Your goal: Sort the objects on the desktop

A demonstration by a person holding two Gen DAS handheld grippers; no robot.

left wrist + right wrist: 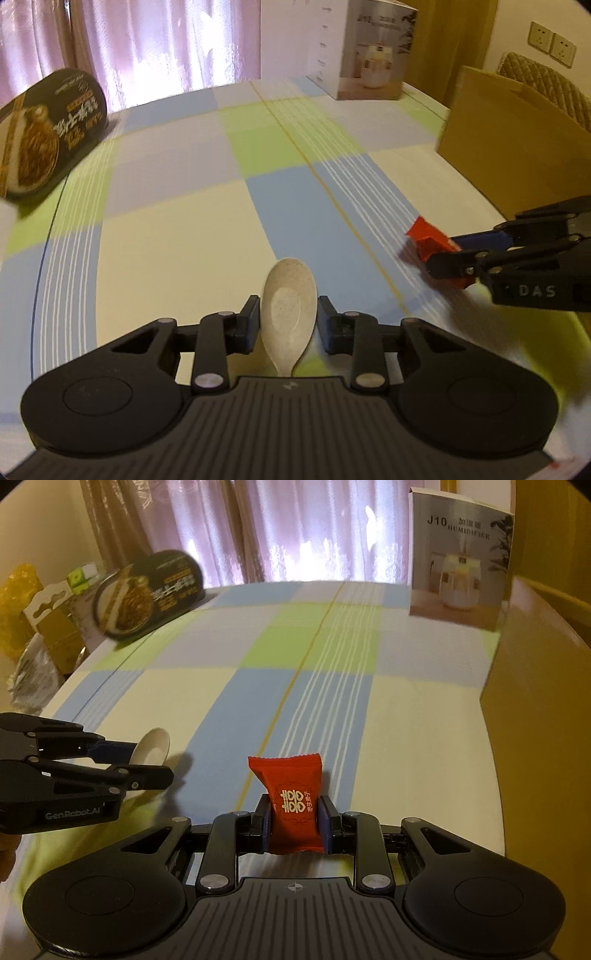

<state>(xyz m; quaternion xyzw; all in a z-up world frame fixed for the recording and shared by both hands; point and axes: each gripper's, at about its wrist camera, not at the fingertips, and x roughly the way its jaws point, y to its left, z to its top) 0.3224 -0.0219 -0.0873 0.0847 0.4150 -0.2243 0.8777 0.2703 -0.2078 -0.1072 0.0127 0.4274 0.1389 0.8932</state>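
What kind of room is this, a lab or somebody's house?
Probably a home dining area: a table under a checked tablecloth, drawn curtains behind, and household goods like a humidifier box and a padded chair.

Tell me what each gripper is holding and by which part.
Left gripper holds the spoon by its bowl; right gripper holds the red candy packet by its sides.

1. The spoon (pixel 289 317) handle runs back between the fingers and vanishes under the left gripper (pixel 288 325) body.
2. The candy (pixel 295 805) has its sides covered by the right gripper (pixel 295 821) pads.
3. The cardboard box (pixel 517 147), far right of the fingers, is cut off by the frame edge.
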